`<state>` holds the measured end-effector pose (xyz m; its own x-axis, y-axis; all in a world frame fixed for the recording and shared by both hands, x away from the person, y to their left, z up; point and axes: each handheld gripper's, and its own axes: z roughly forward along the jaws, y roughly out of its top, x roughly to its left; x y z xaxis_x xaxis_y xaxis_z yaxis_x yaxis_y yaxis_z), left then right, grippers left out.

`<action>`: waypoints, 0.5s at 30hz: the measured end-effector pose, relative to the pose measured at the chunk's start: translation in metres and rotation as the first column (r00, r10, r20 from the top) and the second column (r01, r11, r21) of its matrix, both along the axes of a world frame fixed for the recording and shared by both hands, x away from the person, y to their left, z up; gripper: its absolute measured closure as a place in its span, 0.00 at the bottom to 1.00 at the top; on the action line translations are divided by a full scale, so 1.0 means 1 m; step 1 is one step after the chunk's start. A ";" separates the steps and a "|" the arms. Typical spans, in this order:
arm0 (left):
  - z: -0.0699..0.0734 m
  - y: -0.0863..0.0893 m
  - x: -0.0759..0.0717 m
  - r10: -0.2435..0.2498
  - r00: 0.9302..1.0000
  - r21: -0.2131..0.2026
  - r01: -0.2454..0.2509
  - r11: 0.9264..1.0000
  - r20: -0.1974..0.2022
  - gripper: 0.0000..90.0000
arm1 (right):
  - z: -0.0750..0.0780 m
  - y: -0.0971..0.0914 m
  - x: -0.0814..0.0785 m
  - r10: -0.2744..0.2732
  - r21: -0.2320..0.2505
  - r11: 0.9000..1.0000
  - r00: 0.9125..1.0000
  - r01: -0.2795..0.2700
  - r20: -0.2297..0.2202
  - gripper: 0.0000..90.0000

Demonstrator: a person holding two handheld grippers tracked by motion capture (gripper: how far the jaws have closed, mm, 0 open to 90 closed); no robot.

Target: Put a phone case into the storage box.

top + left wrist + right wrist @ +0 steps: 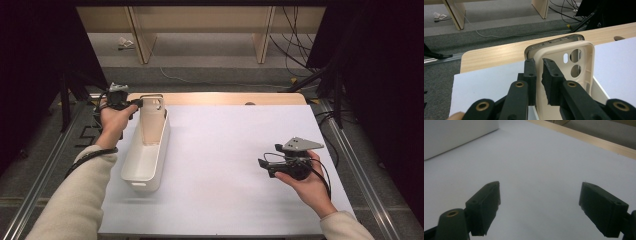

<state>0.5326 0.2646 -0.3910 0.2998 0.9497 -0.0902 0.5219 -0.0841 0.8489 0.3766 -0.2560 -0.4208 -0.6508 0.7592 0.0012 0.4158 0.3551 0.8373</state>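
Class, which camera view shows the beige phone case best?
The left gripper view: the phone case is close, its camera cutouts clear, jaws clamped on its edge. The high view shows it small, upright in the white bin. The right gripper view adds nothing about it.

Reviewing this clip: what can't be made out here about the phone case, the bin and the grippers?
- Beige phone case: lower part, left gripper view, hidden behind left gripper and its black jaws.
- White plastic bin: floor under the case, high view, hidden by the case.
- Right gripper: jaw tips too small in high view, though its own view shows them apart.
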 end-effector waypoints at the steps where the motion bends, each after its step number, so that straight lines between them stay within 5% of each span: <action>1: 0.000 0.000 0.000 0.000 1.000 0.004 0.000 1.000 -0.003 0.89 | 0.000 0.000 0.000 0.000 0.000 1.000 1.000 0.000 0.000 0.20; 15: 0.000 0.000 -0.003 0.000 1.000 0.023 0.000 1.000 0.003 0.85 | 0.000 0.000 0.000 -0.001 0.000 1.000 1.000 0.001 0.000 0.20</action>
